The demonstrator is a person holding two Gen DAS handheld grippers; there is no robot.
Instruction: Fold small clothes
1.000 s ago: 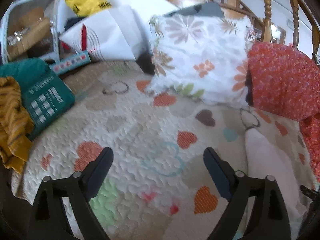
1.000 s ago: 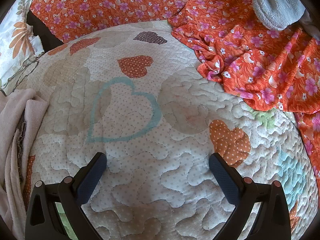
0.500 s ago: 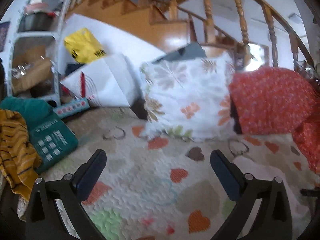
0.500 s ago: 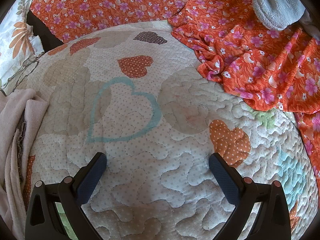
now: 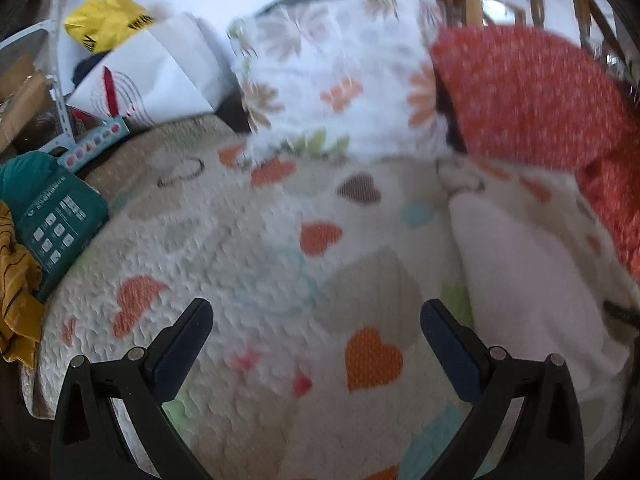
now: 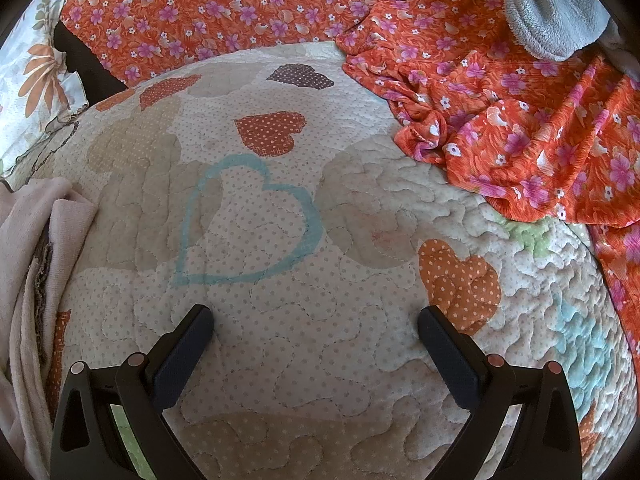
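Heart-patterned quilt (image 6: pixel 280 340) bears a pale pink garment (image 5: pixel 528 272); both tools spread, empty.

The left gripper (image 5: pixel 316 316) hangs over a heart-patterned quilt (image 5: pixel 248 248), its jaws wide apart and holding nothing. The picture is blurred. A pale pink garment (image 5: pixel 520 280) lies on the quilt at right. A floral pillow (image 5: pixel 336 84) and a red pillow (image 5: pixel 528 96) stand along the top. At left sit a teal package (image 5: pixel 56 224) and a mustard cloth (image 5: pixel 16 280); a yellow bag (image 5: pixel 104 20) shows upper left.
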